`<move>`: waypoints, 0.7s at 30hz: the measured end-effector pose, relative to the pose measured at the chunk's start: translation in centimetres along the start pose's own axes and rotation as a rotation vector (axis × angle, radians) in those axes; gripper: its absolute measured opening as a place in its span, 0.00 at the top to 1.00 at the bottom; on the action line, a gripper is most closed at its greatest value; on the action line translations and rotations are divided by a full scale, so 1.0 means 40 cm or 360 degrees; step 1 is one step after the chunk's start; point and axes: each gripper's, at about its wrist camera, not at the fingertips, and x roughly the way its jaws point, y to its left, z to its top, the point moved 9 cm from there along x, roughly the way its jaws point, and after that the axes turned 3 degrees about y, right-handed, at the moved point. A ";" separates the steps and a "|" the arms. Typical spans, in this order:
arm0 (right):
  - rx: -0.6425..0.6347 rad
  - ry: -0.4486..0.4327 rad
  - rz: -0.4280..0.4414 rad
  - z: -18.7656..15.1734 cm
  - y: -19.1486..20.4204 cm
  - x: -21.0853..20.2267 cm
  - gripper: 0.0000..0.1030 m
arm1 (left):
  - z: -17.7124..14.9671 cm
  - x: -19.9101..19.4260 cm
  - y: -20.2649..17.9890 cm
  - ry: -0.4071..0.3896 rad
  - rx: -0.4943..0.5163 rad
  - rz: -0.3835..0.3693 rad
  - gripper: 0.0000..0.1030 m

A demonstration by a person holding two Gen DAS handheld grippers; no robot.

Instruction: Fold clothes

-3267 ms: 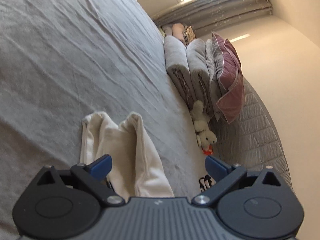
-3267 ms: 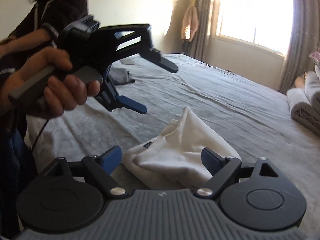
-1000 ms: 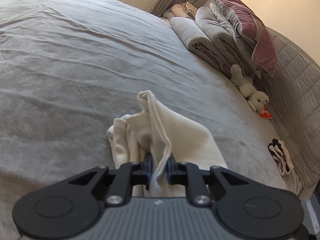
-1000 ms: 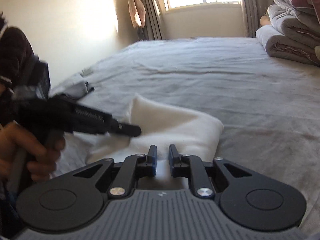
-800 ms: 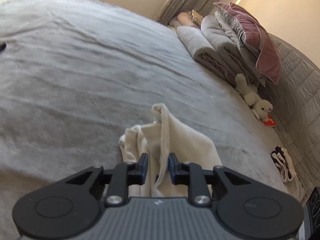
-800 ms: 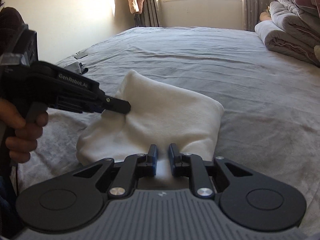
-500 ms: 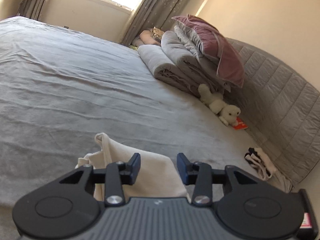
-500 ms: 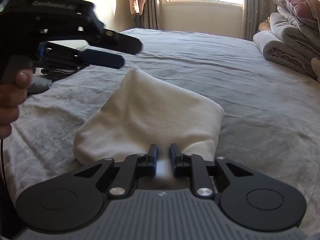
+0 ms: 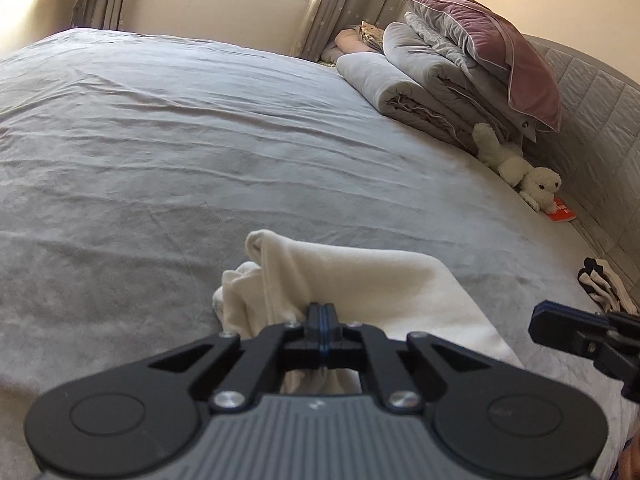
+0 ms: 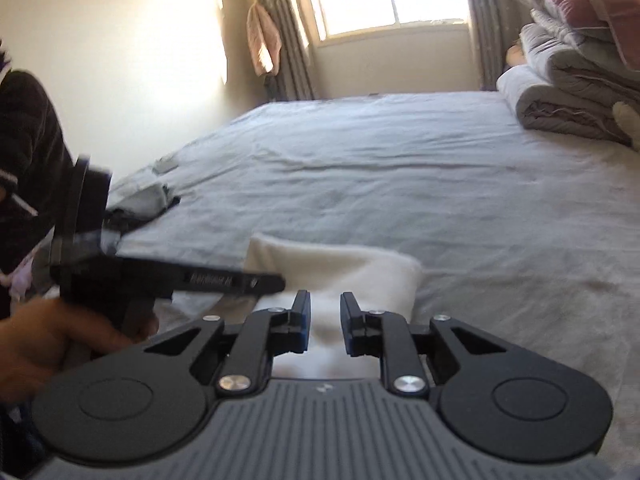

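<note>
Cream garment point(image 9: 352, 280) bunched on grey bed point(image 9: 160, 152), long axis running away. Left gripper point(image 9: 320, 312) clamped shut at its near-left folds (grip on cloth unclear); right gripper point(image 10: 323, 312), narrow and opening, empty just over near edge.

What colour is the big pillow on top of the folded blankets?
Dusty pink velvet pillow with pale piping, clearest in the left wrist view.
</note>
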 end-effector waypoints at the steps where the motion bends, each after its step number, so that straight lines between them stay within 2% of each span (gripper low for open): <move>1: 0.0012 0.0051 0.0011 -0.005 -0.010 0.007 0.77 | 0.000 0.000 -0.001 0.0000 0.0002 0.0003 0.97; 3: 0.0033 0.0192 0.0057 -0.045 -0.018 0.029 0.76 | 0.001 0.001 0.002 0.0014 -0.0016 -0.0013 0.97; 5: 0.0012 0.0247 0.0009 -0.090 -0.017 0.038 0.76 | 0.001 0.003 0.005 0.0023 -0.0029 -0.0032 0.97; 8: 0.0034 0.0251 -0.0042 -0.119 -0.018 0.040 0.75 | -0.002 0.003 0.006 0.0019 -0.0019 -0.0038 0.97; 12: -0.0061 0.0232 -0.0111 -0.131 0.002 0.031 0.75 | -0.003 0.002 0.011 0.0021 -0.0030 -0.0055 0.97; 16: -0.0029 0.0256 -0.0068 -0.129 0.000 0.007 0.74 | -0.001 0.002 0.014 0.0025 -0.0034 -0.0062 0.97; 21: -0.0031 0.0253 -0.0065 -0.140 0.007 0.023 0.70 | 0.002 0.005 0.022 0.0032 -0.0086 -0.0086 0.96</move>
